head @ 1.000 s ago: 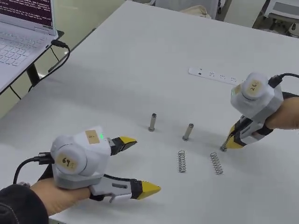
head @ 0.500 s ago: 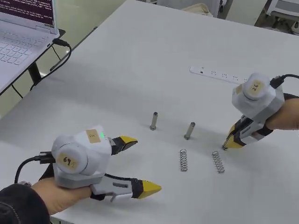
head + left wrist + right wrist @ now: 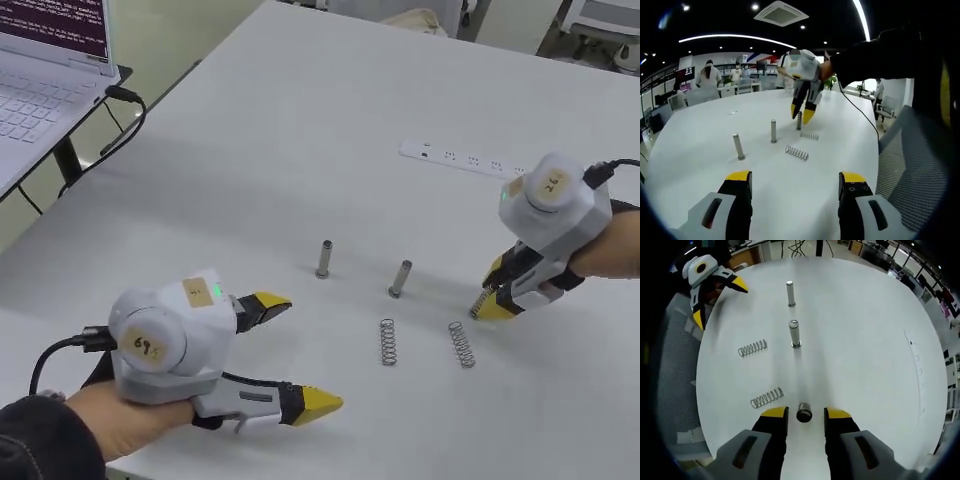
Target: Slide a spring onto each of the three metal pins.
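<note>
While the right pin [image 3: 804,414] stands between the jaws of the right gripper [image 3: 490,296], the task looks about one third done at best. In the left gripper view a coil seems to sit around that pin. The right gripper view looks down on the pin's top and does not settle whether the coil is fully seated. The jaws stand narrow, one on each side of the pin, with a thin gap on both sides, so they bracket it rather than pinch it.

The left pin [image 3: 325,259] and the middle pin [image 3: 401,279] stand upright and bare. Just in front of them the left spring [image 3: 388,342] and the right spring [image 3: 461,344] lie flat, apart from each other and from the pins. These two are judged to be what is left to thread. The left gripper [image 3: 312,352] is near the table's front edge, jaws wide and holding nothing.

The table [image 3: 300,130] is white and smooth. A white power strip [image 3: 460,160] lies farther back. A laptop [image 3: 45,70] sits on a separate stand off the left side, and a black cable [image 3: 135,110] trails from it. Beyond is an open office with ceiling lights, people at distant desks and a grey mesh chair [image 3: 915,170] close by.
</note>
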Available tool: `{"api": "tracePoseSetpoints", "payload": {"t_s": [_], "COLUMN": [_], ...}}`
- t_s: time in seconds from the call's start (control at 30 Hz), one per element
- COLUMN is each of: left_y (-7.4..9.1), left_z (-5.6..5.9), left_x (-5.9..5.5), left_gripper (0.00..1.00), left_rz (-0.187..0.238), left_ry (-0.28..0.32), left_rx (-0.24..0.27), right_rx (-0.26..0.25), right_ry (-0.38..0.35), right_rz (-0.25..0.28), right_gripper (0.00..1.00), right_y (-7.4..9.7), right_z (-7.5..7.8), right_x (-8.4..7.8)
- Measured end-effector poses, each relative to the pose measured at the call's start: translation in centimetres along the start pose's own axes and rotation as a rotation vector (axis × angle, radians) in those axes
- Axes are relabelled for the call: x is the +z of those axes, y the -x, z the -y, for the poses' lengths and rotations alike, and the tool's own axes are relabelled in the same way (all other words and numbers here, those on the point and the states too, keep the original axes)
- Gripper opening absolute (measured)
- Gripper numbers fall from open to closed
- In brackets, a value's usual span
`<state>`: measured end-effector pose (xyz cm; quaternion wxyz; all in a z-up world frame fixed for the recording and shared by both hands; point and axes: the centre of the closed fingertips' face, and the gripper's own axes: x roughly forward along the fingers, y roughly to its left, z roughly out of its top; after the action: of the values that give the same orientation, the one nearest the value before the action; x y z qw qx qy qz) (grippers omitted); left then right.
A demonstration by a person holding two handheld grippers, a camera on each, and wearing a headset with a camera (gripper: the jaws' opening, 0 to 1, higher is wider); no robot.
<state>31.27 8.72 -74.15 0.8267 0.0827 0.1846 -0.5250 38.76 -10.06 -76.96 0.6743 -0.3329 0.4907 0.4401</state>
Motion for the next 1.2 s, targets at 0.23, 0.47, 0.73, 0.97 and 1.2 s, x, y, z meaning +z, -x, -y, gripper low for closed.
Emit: {"api": "tracePoseSetpoints", "payload": {"t_s": [0.23, 0.47, 0.73, 0.97, 1.2], "left_y": [0.0, 0.0, 0.0, -0.1, 0.0], "left_z": [0.0, 0.1, 0.0, 0.0, -0.5], "left_x": [0.1, 0.3, 0.5, 0.4, 0.6], "left_gripper": [0.67, 0.67, 0.67, 0.67, 0.67], "left_rz": [-0.002, 0.0, 0.005, 0.003, 0.011], "left_ry": [-0.006, -0.009, -0.01, -0.009, -0.005], "left_rx": [0.0, -0.001, 0.004, 0.004, 0.016], "right_rx": [-0.019, -0.039, -0.053, -0.07, -0.09], "right_ry": [-0.025, -0.038, -0.062, -0.082, -0.1], "right_rz": [0.031, 0.063, 0.092, 0.126, 0.156], "right_gripper": [0.3, 0.34, 0.35, 0.36, 0.36], "right_y": [0.6, 1.1, 1.6, 2.1, 2.7], "right_z": [0.1, 0.1, -0.2, -0.7, -1.5], "right_x": [-0.1, 0.1, -0.6, -1.0, -1.6]}}
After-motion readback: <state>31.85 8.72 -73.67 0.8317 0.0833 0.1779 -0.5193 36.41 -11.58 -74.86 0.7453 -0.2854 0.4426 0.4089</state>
